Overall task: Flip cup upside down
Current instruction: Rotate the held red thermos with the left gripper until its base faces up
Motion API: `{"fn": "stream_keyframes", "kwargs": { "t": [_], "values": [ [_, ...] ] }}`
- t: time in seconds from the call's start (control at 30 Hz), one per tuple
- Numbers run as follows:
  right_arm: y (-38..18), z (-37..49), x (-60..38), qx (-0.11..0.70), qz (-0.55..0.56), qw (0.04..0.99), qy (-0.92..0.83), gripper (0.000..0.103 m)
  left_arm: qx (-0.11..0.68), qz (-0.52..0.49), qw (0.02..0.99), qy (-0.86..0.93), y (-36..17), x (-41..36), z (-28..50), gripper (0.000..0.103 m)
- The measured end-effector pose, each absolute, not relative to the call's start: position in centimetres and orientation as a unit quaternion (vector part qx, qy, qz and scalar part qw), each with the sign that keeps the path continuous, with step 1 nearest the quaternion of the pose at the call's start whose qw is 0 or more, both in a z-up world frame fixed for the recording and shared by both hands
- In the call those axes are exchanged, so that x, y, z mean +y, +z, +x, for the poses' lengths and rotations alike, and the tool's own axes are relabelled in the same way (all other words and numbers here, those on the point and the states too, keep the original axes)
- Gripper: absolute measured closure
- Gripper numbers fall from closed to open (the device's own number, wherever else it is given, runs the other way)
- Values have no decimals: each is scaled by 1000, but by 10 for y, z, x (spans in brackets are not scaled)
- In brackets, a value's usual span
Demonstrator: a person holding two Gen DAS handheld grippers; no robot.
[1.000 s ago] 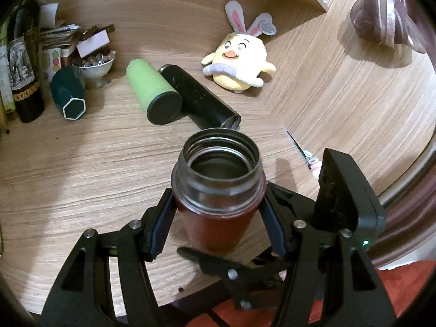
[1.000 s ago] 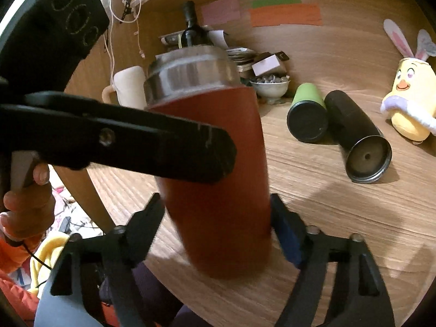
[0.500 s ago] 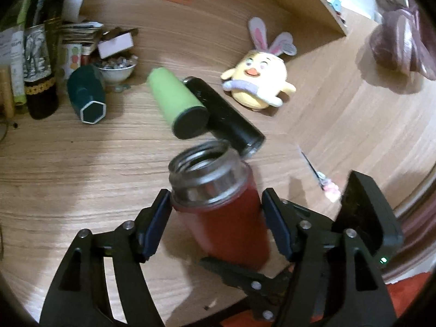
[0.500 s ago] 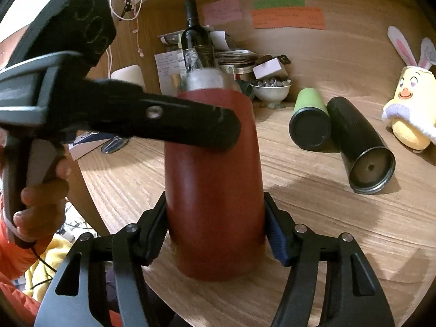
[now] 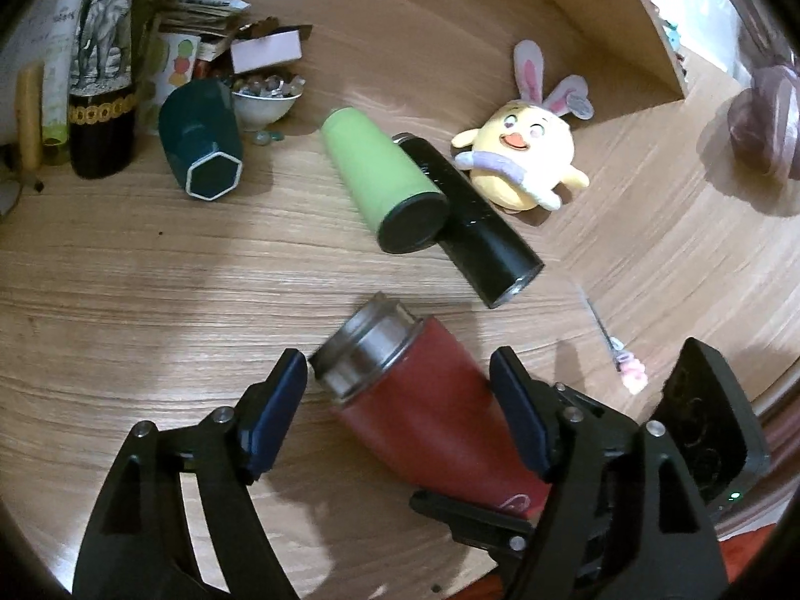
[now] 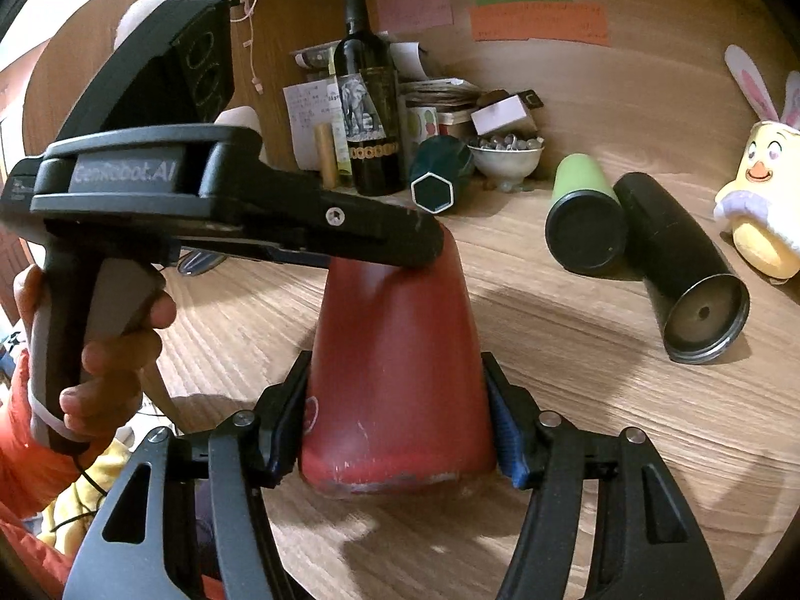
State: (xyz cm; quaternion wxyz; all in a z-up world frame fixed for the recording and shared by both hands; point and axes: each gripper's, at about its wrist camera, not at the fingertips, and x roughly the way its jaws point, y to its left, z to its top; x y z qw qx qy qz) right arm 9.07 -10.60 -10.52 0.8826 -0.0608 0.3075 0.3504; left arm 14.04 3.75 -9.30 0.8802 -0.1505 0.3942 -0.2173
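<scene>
The red cup (image 5: 430, 410) with a steel rim is tilted over, its mouth pointing away and down toward the wooden table (image 5: 150, 300). My right gripper (image 6: 395, 430) is shut on the cup's (image 6: 395, 375) lower body near its base. My left gripper (image 5: 400, 410) is open, its blue pads standing apart on either side of the cup without touching it. In the right wrist view the left gripper's body (image 6: 200, 200) crosses over the cup's far end and hides the rim.
A green cup (image 5: 385, 185) and a black cup (image 5: 475, 230) lie on their sides behind. A dark teal hexagonal cup (image 5: 205, 150), a wine bottle (image 5: 100, 90), a bowl of stones (image 5: 265, 100) and a yellow plush toy (image 5: 525, 160) stand further back. The table edge is near.
The left gripper has let go of the cup and opened. The right gripper has closed on the cup's base and tipped it from upright to steeply tilted, mouth away.
</scene>
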Motion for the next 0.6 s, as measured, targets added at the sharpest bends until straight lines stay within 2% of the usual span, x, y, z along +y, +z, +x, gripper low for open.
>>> {"fn": "stream_keyframes", "kwargs": {
  "t": [0.13,0.43,0.5,0.57,0.6],
  "values": [
    [-109,92,-105,315,-59,881,350,45,396,-140,884,-208,-100,36,142,24],
    [-105,88,-107,314,-61,881,349,44,344,-59,926,-147,-79,26,118,26],
    [-105,86,-110,312,-61,881,349,44,330,-38,932,-148,-74,19,105,37],
    [-106,84,-112,312,-63,882,347,44,327,-22,932,-154,-71,11,98,58],
    [-107,83,-113,313,-64,882,346,44,329,-18,930,-162,-71,7,95,62]
  ]
}}
